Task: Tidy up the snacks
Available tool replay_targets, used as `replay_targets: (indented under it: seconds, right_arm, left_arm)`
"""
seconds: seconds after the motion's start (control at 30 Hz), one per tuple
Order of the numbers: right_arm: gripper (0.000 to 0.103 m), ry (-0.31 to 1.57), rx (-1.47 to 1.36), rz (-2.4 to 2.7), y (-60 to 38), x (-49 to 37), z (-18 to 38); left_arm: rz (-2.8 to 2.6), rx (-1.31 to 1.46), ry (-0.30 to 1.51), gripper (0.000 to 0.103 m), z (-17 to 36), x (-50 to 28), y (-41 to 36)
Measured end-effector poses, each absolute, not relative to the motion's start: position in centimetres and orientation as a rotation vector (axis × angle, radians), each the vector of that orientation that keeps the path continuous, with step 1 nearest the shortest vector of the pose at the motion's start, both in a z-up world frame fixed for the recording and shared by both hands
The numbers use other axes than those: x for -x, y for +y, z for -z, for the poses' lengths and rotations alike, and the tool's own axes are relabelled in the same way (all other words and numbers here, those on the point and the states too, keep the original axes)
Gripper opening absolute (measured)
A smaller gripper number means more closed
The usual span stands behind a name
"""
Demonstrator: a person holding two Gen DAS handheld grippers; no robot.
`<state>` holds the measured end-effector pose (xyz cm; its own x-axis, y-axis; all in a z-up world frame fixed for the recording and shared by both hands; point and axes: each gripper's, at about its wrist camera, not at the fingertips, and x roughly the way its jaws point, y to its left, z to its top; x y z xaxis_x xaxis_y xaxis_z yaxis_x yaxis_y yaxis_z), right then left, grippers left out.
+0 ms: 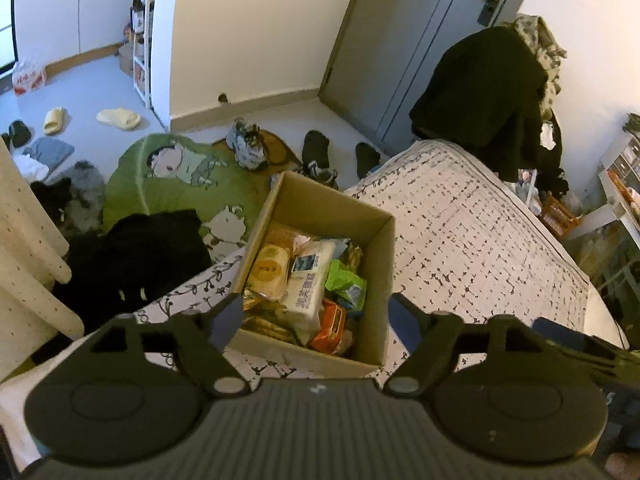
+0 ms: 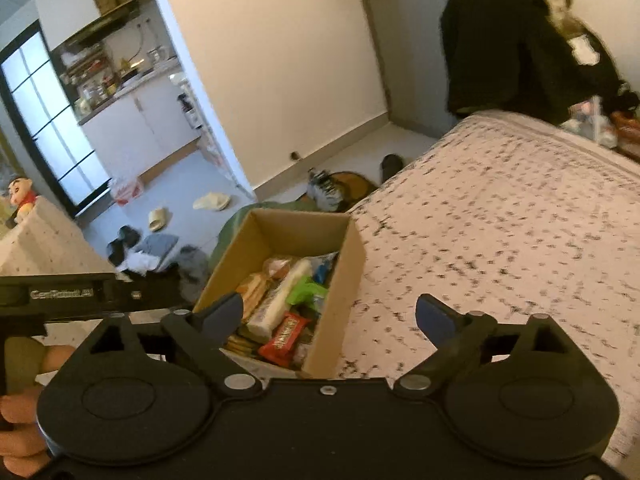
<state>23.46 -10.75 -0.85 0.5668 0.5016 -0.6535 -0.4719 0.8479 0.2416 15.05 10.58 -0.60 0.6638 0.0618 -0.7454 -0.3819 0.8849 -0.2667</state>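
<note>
My left gripper is matt black plastic with dull metal pivot pins. The box is plain brown cardboard, matt. Inside, the snack packets are glossy plastic wrap. The bedspread is soft printed cloth.

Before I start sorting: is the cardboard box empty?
No, the cardboard box holds many snack packs, such as a white pack.
</note>
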Motion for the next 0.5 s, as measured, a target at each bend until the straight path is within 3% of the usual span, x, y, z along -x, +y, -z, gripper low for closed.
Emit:
replay_targets:
  seconds: [0.13,0.27,0.5]
  right_arm:
    - [0.102,0.773,-0.044,-0.545,-11.7,-21.8,0.1]
    - [0.103,0.759,-0.040,-0.517,-12.3,-20.0,-0.5]
    - [0.103,0.740,0.011,-0.452,-12.7,-17.3,-1.5]
  left_arm:
    - [-0.249,0.397,0.810,0.083,0.0,-13.8,10.2]
    - [-0.266,0.328,0.793,0.090,-0.8,-12.3,9.3]
    - [-0.217,0.300,0.783,0.090,-1.8,-9.7,8.3]
